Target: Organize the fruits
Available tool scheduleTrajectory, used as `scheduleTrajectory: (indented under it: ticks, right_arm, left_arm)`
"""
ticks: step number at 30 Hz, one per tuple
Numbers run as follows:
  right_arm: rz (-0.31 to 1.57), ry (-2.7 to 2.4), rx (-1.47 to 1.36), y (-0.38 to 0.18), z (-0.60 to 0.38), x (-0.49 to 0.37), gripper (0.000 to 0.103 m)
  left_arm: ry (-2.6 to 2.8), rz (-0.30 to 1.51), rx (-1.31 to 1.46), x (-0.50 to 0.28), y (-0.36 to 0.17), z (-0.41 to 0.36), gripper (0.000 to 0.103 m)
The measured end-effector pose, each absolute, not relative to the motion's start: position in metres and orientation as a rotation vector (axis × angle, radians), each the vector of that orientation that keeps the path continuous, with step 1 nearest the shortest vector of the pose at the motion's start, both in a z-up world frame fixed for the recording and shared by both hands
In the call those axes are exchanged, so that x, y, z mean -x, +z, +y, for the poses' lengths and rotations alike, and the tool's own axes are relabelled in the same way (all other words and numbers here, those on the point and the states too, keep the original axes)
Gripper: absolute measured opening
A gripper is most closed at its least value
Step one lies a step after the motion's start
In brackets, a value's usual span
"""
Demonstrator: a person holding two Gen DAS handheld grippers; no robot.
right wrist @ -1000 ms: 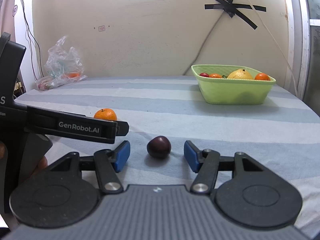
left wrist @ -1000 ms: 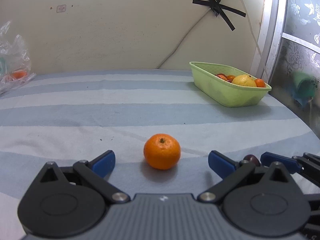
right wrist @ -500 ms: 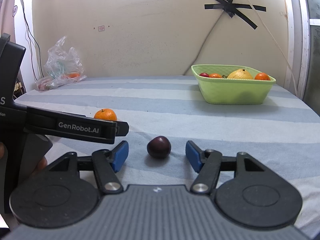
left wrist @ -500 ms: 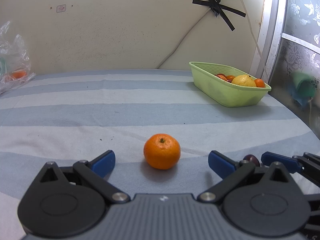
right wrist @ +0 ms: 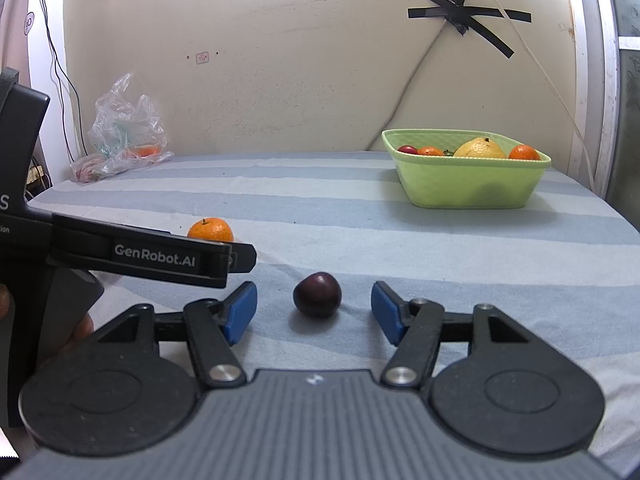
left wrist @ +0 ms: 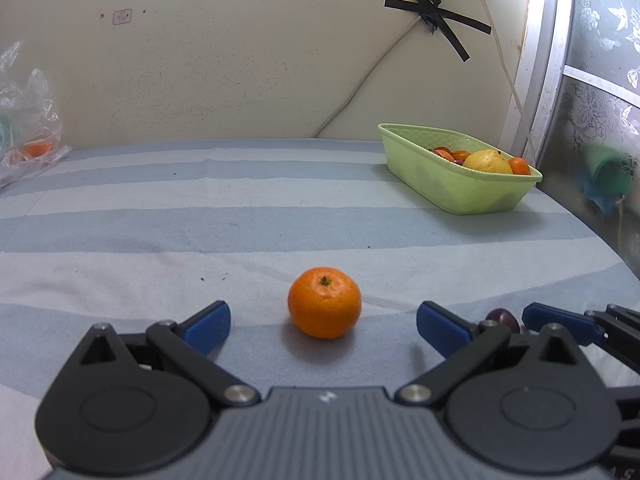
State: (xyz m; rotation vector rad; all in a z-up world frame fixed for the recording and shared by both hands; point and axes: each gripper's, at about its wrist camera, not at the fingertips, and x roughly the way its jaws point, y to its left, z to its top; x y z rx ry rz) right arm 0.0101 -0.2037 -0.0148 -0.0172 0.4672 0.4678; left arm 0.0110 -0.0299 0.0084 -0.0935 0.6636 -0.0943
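Note:
An orange mandarin (left wrist: 324, 302) lies on the striped blue cloth between the open fingers of my left gripper (left wrist: 323, 325), untouched. A dark purple plum (right wrist: 317, 294) lies between the open fingers of my right gripper (right wrist: 314, 312), untouched. The mandarin also shows in the right wrist view (right wrist: 210, 230), partly behind the left gripper's body. The plum peeks out in the left wrist view (left wrist: 503, 316). A light green basket (right wrist: 466, 184) at the back right holds a lemon, oranges and small red fruits; it also shows in the left wrist view (left wrist: 452, 184).
A clear plastic bag (right wrist: 124, 136) with an orange thing inside lies at the back left by the wall. A power cord (right wrist: 420, 68) runs down the wall behind the basket. The table edge curves away on the right.
The right gripper's fingers have spread slightly wider around the plum. The left gripper and the mandarin have not moved.

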Motion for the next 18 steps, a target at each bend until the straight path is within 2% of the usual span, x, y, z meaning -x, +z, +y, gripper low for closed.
scheduleTrajectory:
  ticks: [18]
  right_arm:
    - [0.469,0.464,0.016,-0.0151,-0.2034,-0.0099,0.066]
  left_arm:
    - [-0.084,0.667,0.085,-0.0114,0.0083,-0.0315,0.103]
